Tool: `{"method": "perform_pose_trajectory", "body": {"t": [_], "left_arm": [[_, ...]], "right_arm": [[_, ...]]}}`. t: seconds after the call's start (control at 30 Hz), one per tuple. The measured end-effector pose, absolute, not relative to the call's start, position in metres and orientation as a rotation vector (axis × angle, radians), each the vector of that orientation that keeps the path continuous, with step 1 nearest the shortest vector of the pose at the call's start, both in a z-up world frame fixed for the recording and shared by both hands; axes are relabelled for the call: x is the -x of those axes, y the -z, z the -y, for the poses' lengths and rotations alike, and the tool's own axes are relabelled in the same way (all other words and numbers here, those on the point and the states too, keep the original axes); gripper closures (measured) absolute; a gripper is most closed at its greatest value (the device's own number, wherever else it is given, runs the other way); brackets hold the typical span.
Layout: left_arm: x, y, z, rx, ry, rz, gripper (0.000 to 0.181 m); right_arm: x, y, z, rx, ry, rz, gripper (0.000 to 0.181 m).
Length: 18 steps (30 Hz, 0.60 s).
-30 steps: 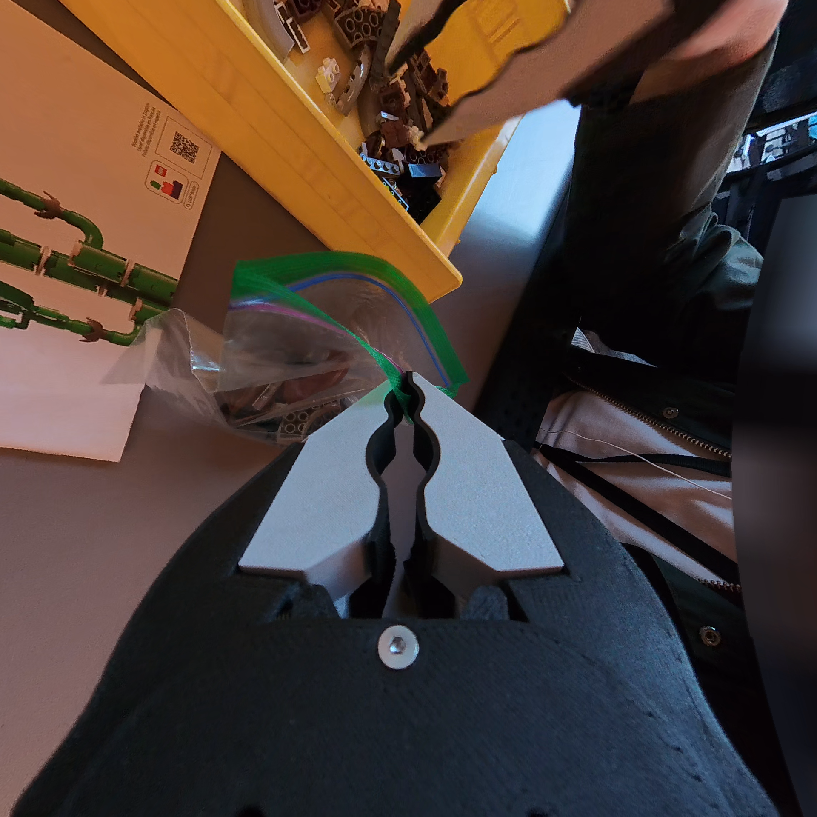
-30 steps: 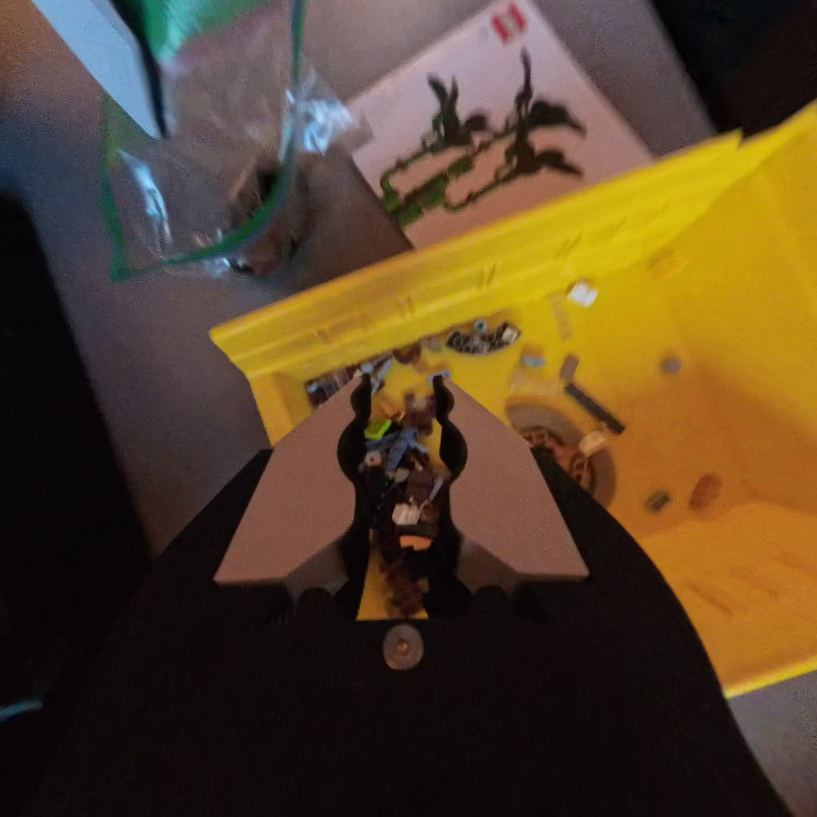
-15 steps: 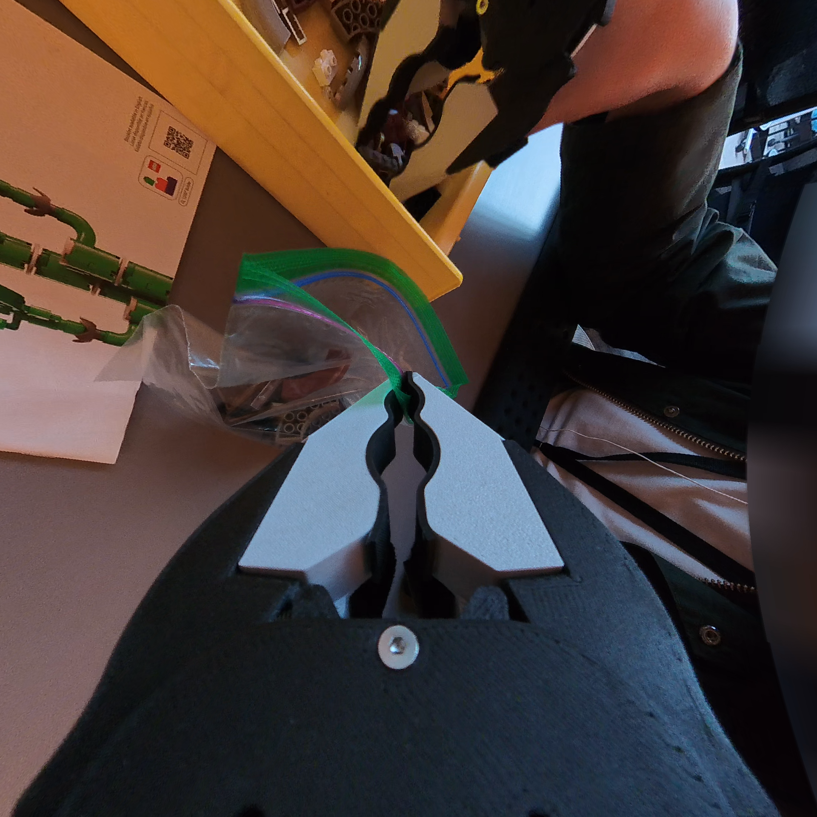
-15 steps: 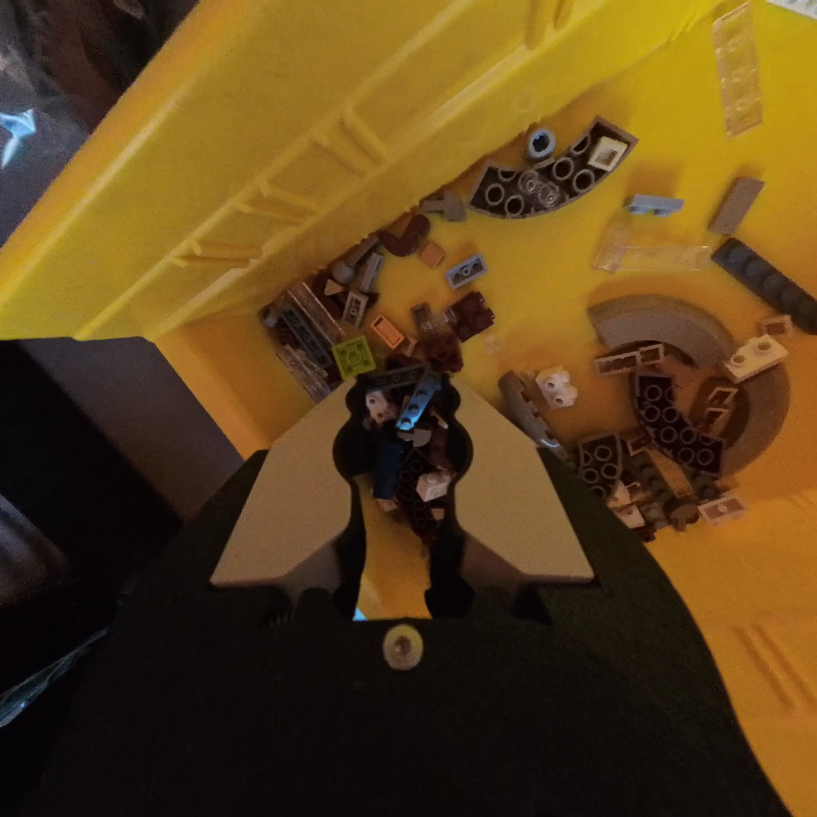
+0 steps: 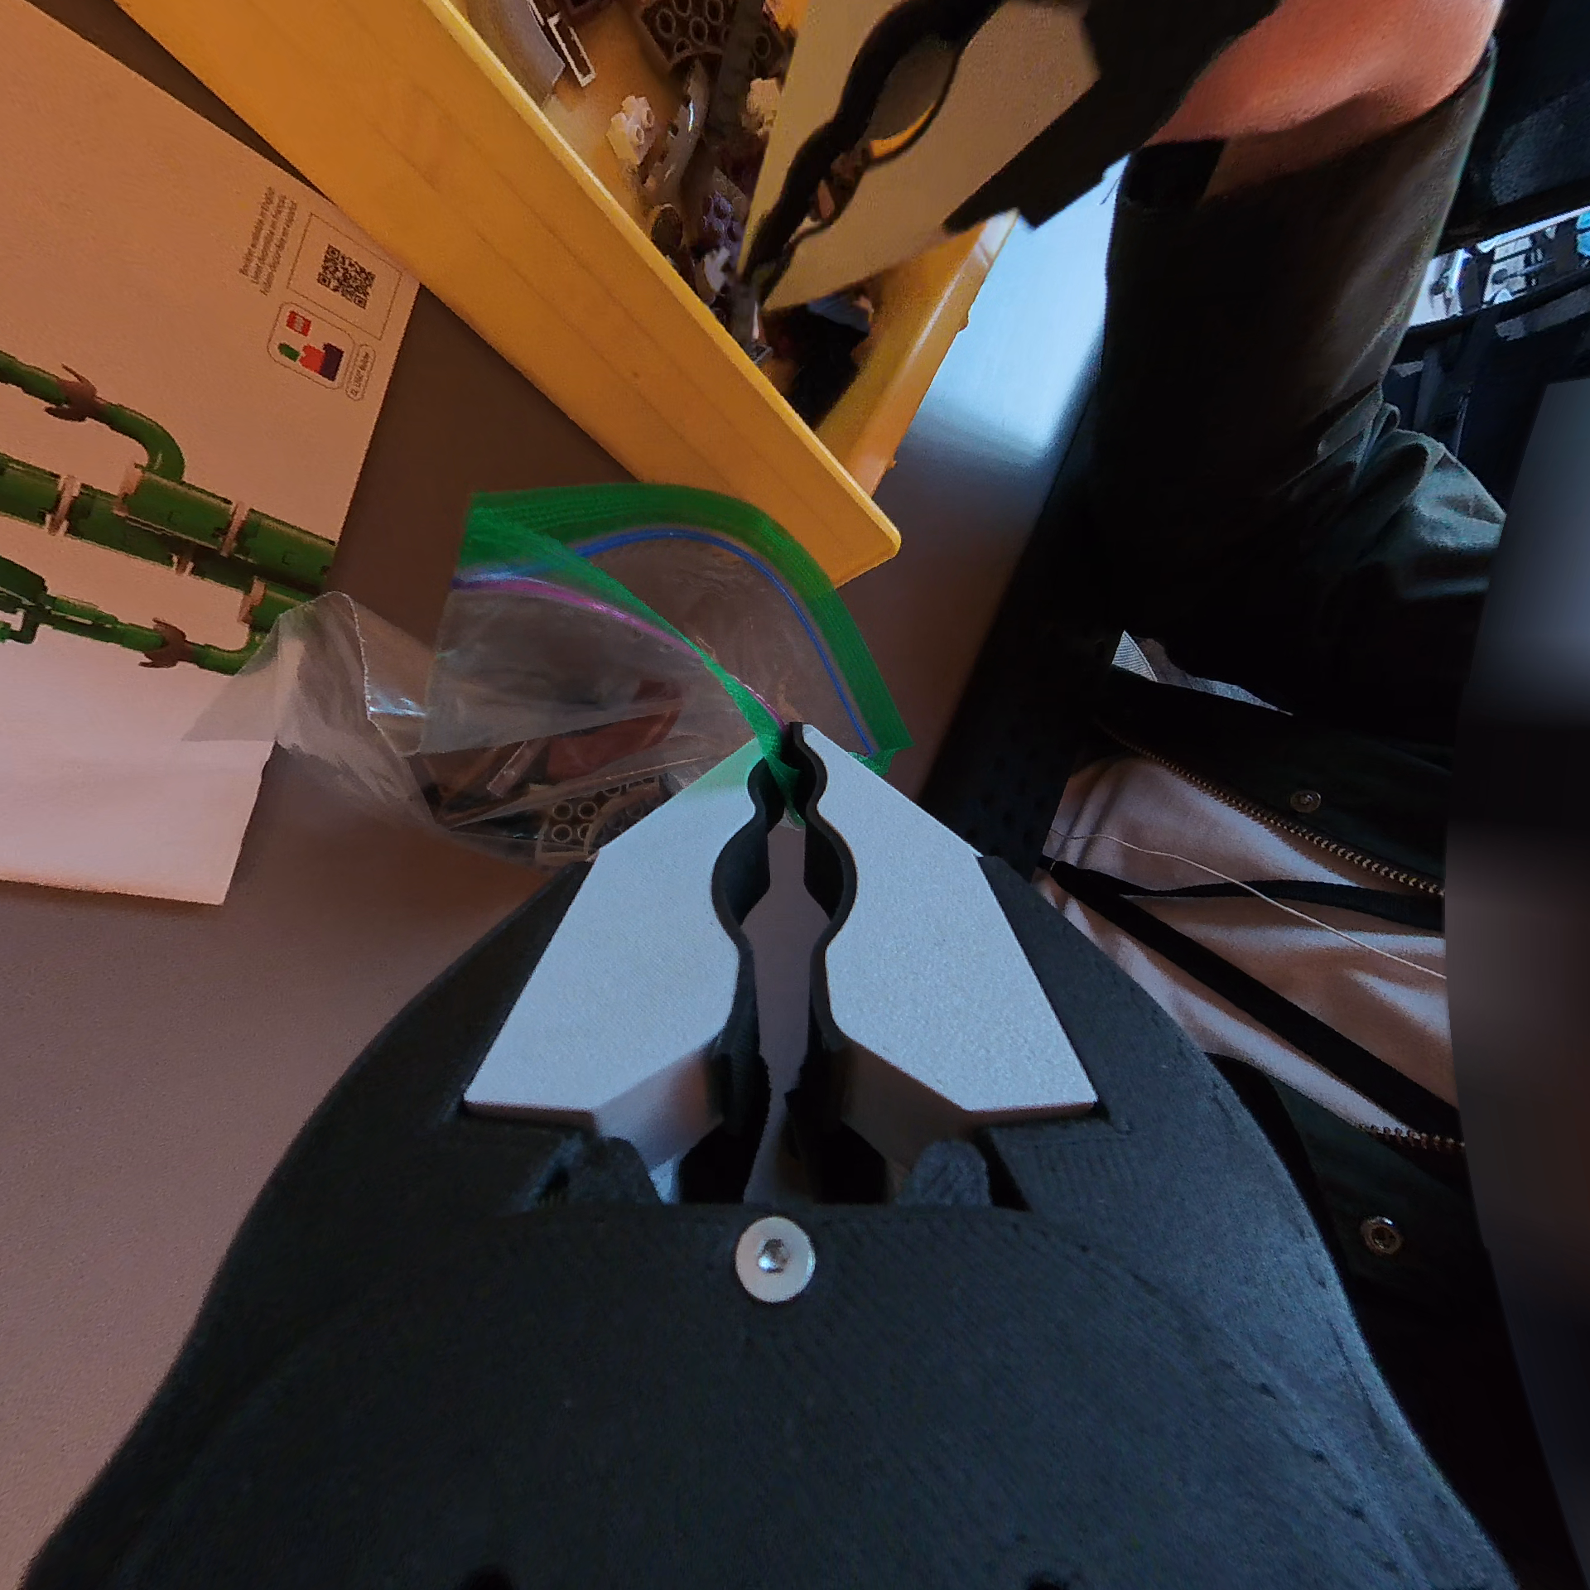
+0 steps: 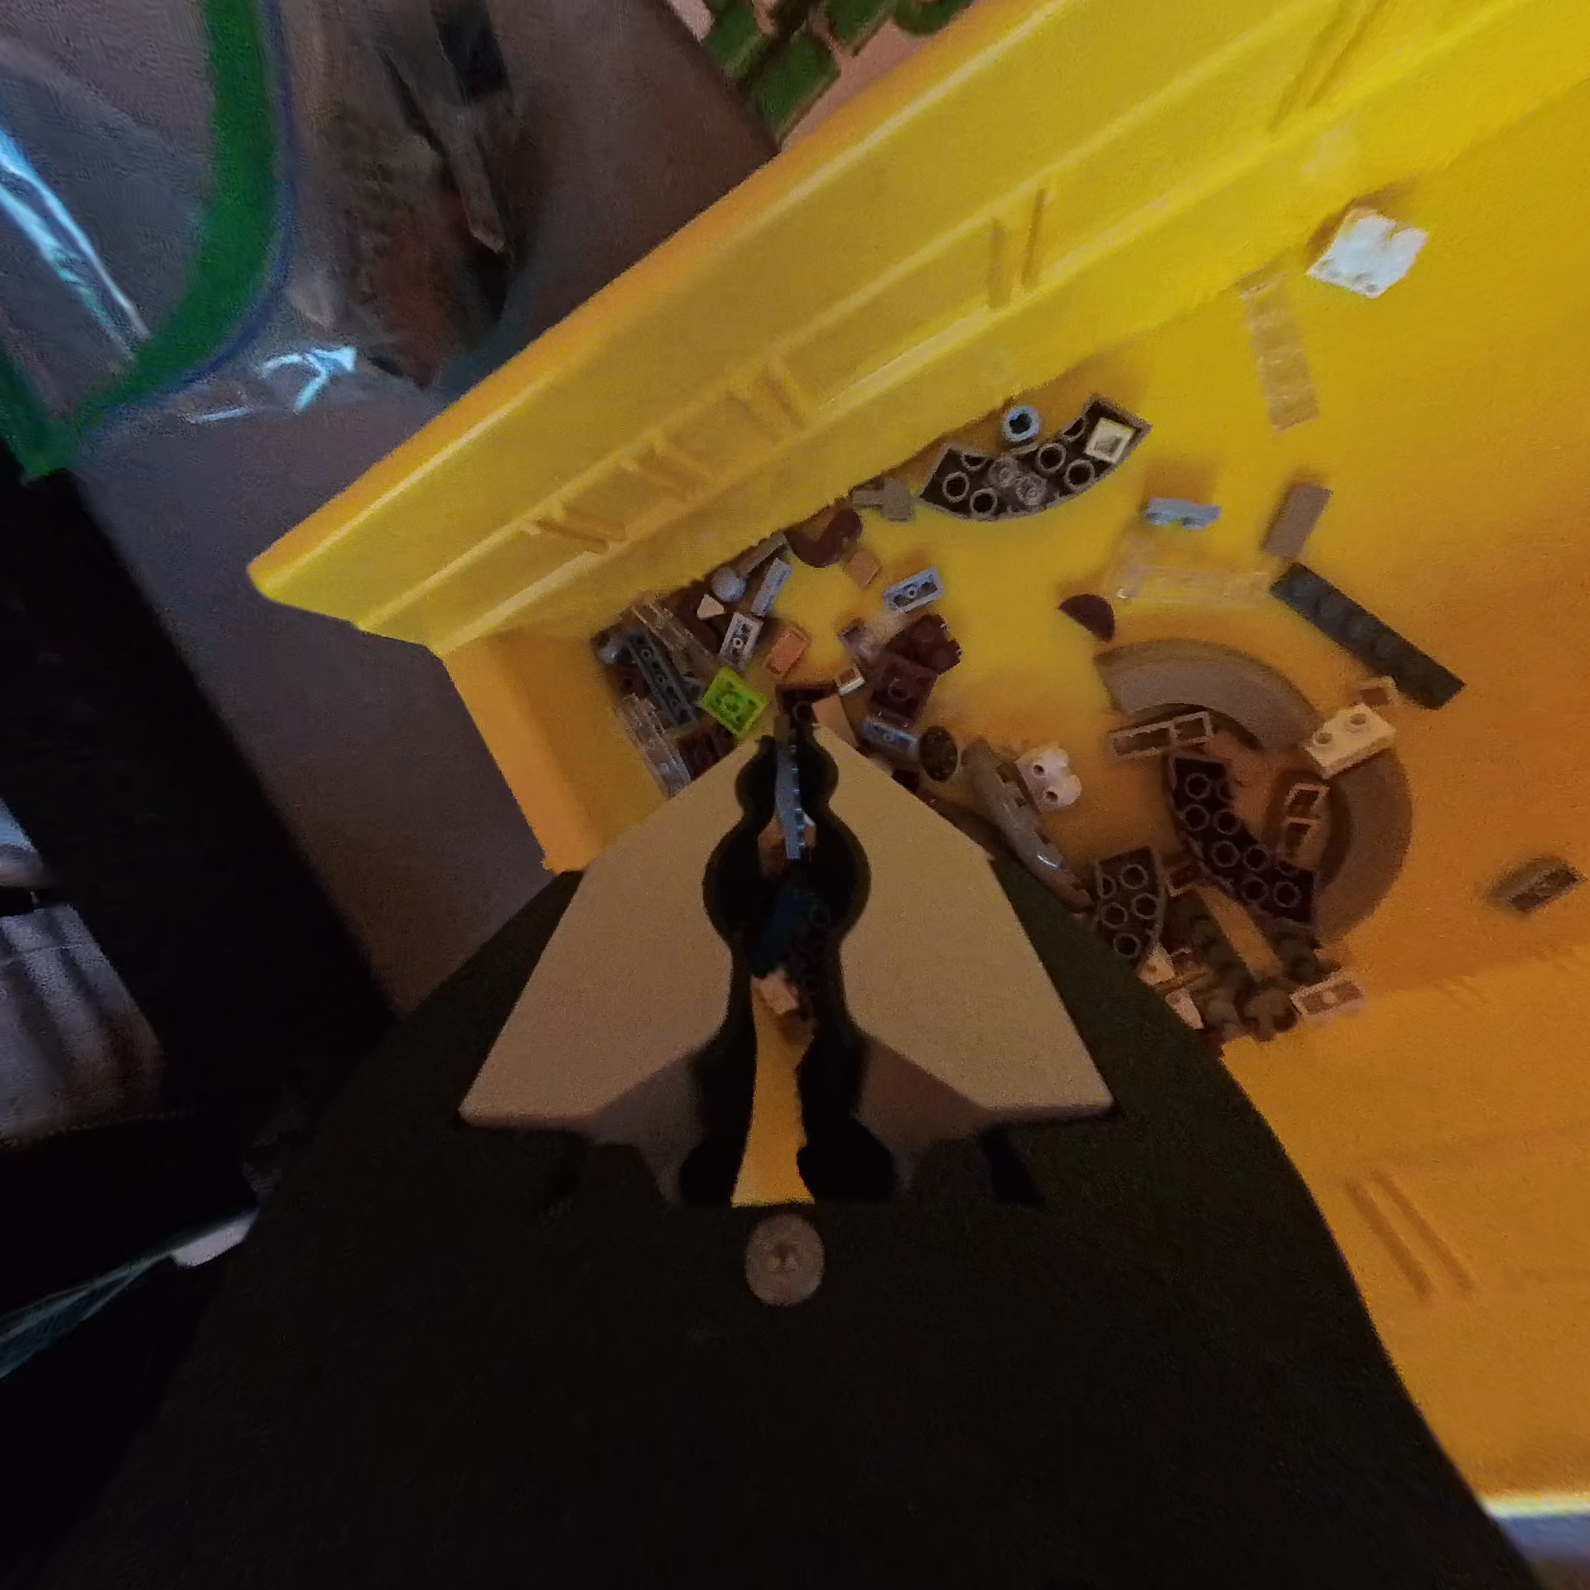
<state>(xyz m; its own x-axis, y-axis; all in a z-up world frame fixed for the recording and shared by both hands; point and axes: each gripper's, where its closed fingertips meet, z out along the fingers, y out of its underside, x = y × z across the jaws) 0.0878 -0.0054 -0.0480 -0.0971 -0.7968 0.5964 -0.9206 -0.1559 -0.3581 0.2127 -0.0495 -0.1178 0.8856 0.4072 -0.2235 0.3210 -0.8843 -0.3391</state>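
we see left gripper (image 5: pixel 796 747) pinching the green rim of the zip bag (image 5: pixel 602 688) on the table | right gripper (image 6: pixel 796 740) clamped on a grey-blue brick (image 6: pixel 793 804) inside yellow bin (image 6: pixel 774 361)

A hobby desk: yellow brick bin (image 6: pixel 774 361), instruction sheet (image 5: pixel 129 344).

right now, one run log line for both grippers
left gripper: shut on bag rim | right gripper: shut on grey brick over yellow bin | booklet beside bag
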Motion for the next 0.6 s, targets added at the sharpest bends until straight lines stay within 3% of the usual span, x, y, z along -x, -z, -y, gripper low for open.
{"method": "perform_pose_trajectory", "body": {"t": [0.23,0.43,0.6], "left_arm": [[-0.091,0.052,0.01,-1.972,-1.081,1.924,0.181],[-0.092,0.054,0.014,-1.956,-1.072,1.932,0.181],[-0.091,0.053,0.012,-1.965,-1.075,1.928,0.181]], "right_arm": [[-0.208,0.057,0.036,2.453,-0.622,0.405,0.178],[-0.134,-0.028,0.01,1.961,-0.878,0.48,0.178],[-0.103,0.027,-0.01,2.085,-0.829,0.571,0.177]]}}
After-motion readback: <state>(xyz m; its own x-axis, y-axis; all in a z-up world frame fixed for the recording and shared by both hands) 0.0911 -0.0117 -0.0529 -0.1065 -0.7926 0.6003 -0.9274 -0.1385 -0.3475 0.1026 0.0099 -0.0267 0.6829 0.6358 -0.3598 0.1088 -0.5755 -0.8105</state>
